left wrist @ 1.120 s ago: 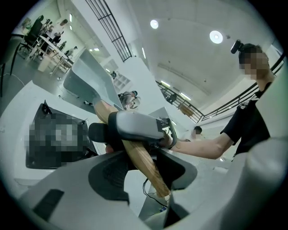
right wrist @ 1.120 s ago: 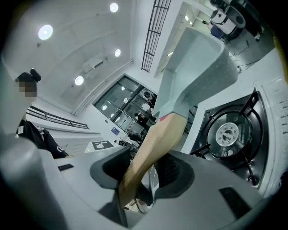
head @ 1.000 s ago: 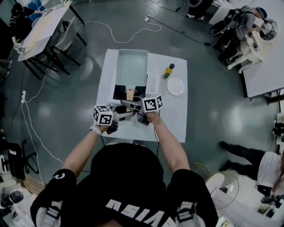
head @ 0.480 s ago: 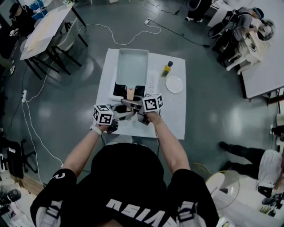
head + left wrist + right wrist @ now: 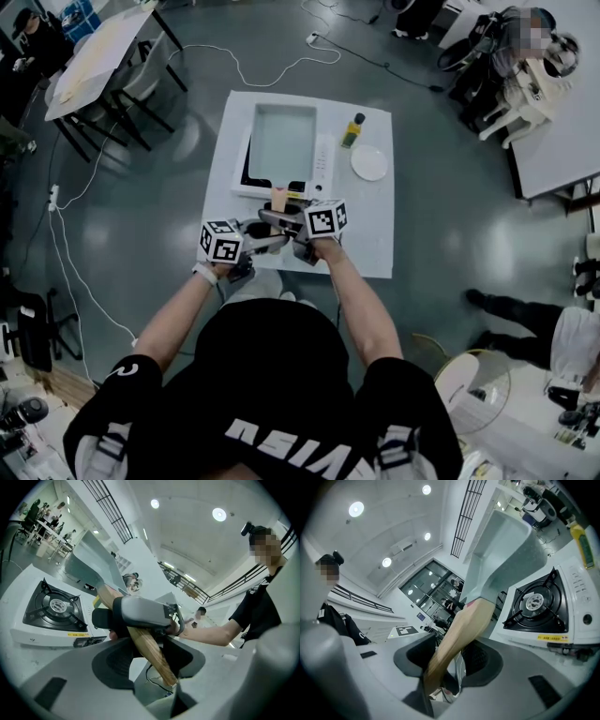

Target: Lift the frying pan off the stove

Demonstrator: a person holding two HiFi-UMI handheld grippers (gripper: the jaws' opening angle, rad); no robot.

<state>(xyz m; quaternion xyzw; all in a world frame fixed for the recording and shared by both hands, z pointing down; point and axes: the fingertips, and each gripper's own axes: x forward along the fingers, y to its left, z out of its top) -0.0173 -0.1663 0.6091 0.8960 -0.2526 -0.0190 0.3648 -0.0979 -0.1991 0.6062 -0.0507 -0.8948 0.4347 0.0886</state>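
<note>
The pale rectangular frying pan (image 5: 281,141) hangs above the white gas stove (image 5: 323,161), whose black top shows at the pan's left edge. Its wooden handle (image 5: 278,199) points back at me. My right gripper (image 5: 284,221) is shut on the handle nearer the pan. My left gripper (image 5: 255,246) is shut on the handle's end. In the left gripper view the handle (image 5: 149,648) runs between the jaws, with the burner (image 5: 52,606) bare beyond. In the right gripper view the handle (image 5: 461,630) leads up to the pan (image 5: 506,550), which is clear of the burner (image 5: 534,603).
A yellow bottle (image 5: 353,129) and a white plate (image 5: 369,162) stand right of the stove on the white-covered table (image 5: 366,239). Cables (image 5: 272,70) trail over the floor behind it. Other tables, chairs and people ring the room.
Both grippers and the pan have drawn back toward me relative to the table. More of the stove's black top shows at the pan's left.
</note>
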